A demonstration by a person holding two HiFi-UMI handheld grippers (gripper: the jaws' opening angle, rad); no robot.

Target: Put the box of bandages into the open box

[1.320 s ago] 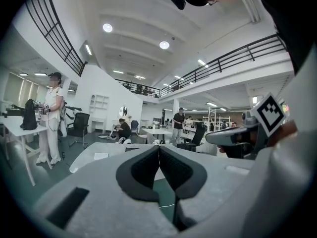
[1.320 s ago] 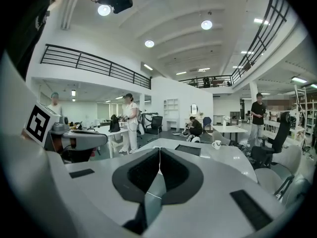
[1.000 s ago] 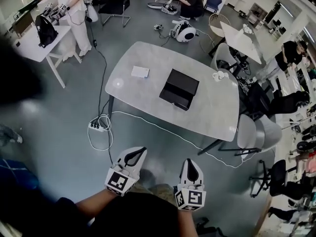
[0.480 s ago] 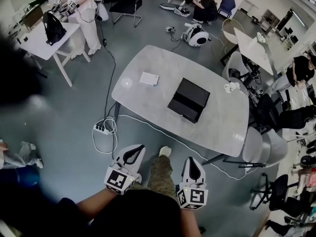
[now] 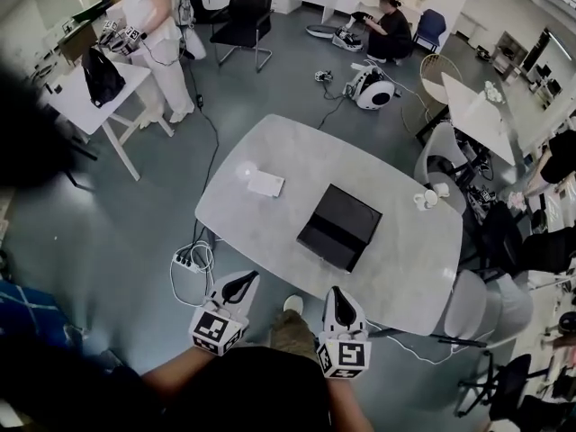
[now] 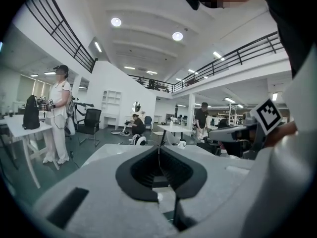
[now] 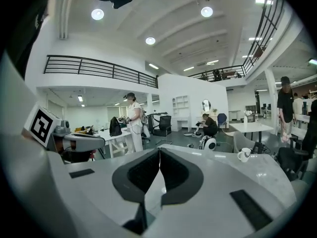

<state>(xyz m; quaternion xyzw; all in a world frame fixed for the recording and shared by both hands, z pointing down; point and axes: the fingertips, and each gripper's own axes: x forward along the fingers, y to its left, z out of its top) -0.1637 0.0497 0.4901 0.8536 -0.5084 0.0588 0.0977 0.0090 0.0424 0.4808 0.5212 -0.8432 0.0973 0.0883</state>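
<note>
A small white box of bandages (image 5: pixel 265 184) lies flat on the left part of the grey table (image 5: pixel 279 232). To its right sits the open black box (image 5: pixel 339 227), lid folded back. My left gripper (image 5: pixel 242 284) and right gripper (image 5: pixel 336 298) hover side by side short of the table's near edge, both pointing toward it. Each is shut with nothing between its tips, as the left gripper (image 6: pixel 158 148) and right gripper (image 7: pixel 159 149) show in their own views.
A white cup (image 5: pixel 423 200) stands at the table's right edge. A power strip with coiled cable (image 5: pixel 187 261) lies on the floor by the table's left leg. Grey chairs (image 5: pixel 477 306) stand to the right. People stand or crouch at the far side.
The table with both boxes has drawn nearer and lower in the head view as I walk toward it. Both grippers stay shut and side by side.
</note>
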